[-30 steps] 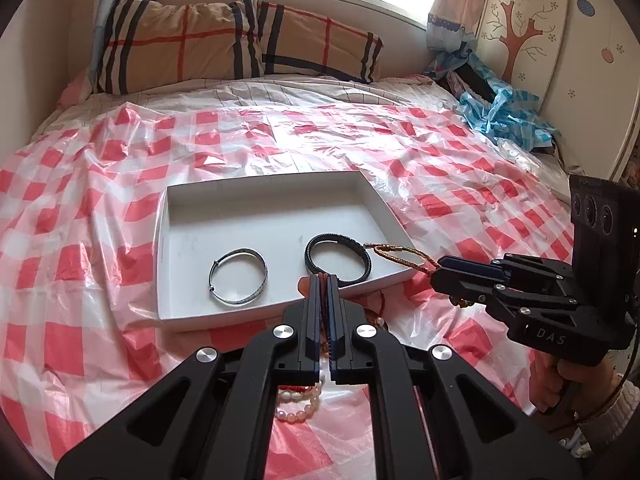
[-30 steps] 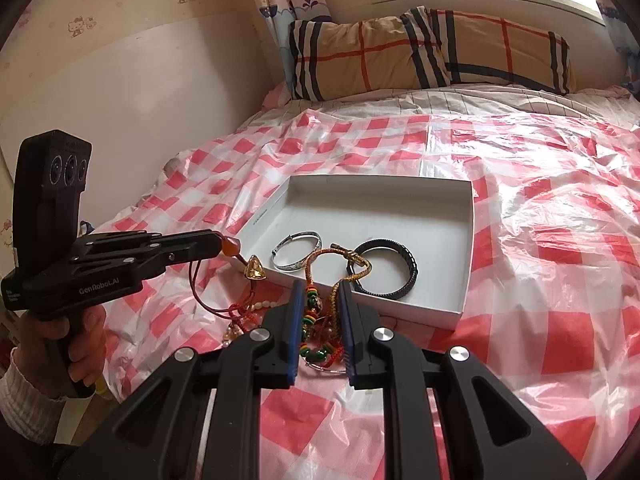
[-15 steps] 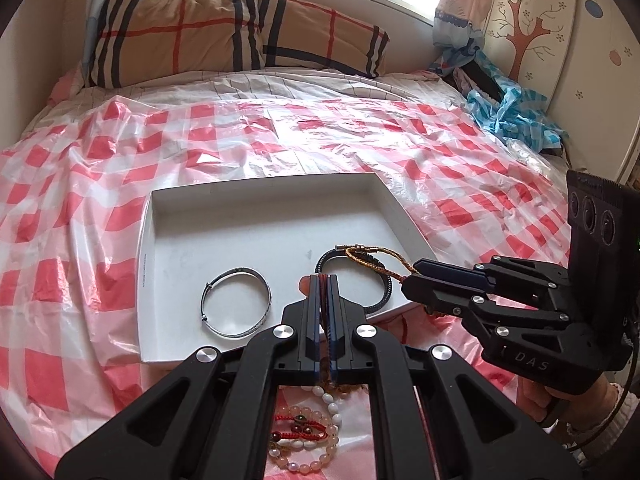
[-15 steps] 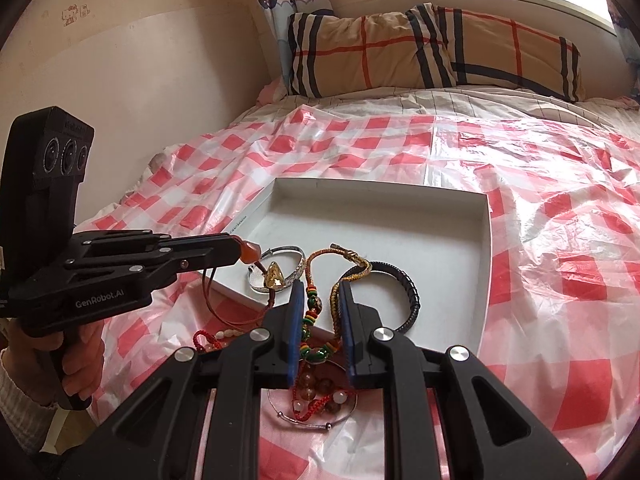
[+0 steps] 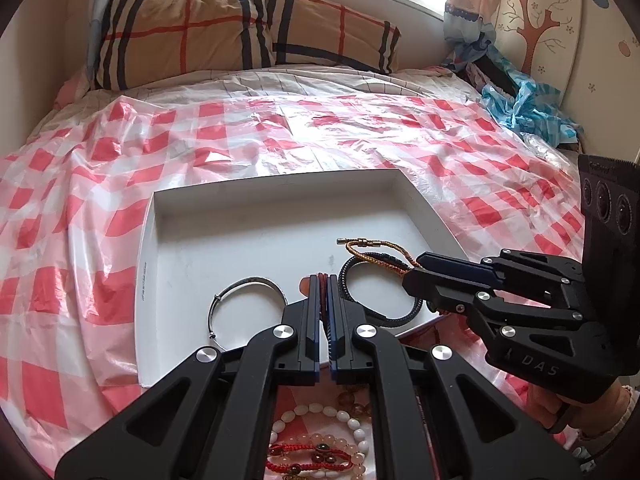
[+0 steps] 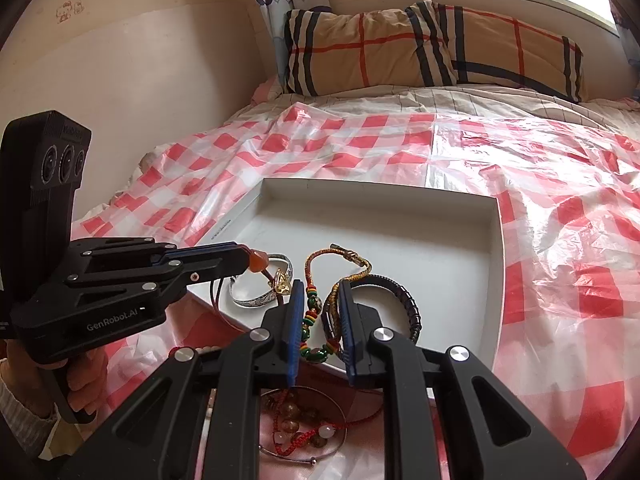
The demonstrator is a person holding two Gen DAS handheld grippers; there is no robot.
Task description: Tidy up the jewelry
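A white shallow box [image 5: 272,204] [image 6: 496,240] lies on the checked sheet. A silver bangle [image 5: 248,284] [image 6: 256,300] and a black bracelet [image 5: 400,314] [image 6: 408,300] lie in it. My left gripper [image 5: 323,280] [image 6: 250,260] is shut on a red cord with an orange bead [image 6: 258,261] and a gold pendant [image 6: 282,284], over the box's near edge. My right gripper [image 6: 318,292] [image 5: 414,268] is shut on a braided orange-gold beaded bracelet [image 5: 376,252] [image 6: 340,260], held over the black bracelet.
Several loose bead bracelets [image 5: 320,444] [image 6: 304,428] lie on the sheet in front of the box. A plaid pillow [image 5: 240,32] lies at the head of the bed. Blue clothes [image 5: 520,100] sit at the far right, a wall [image 6: 120,80] on the left.
Both grippers have moved forward over the box with their jewelry. The braided bracelet now hangs over the black bracelet and the red cord's pendant over the silver bangle.
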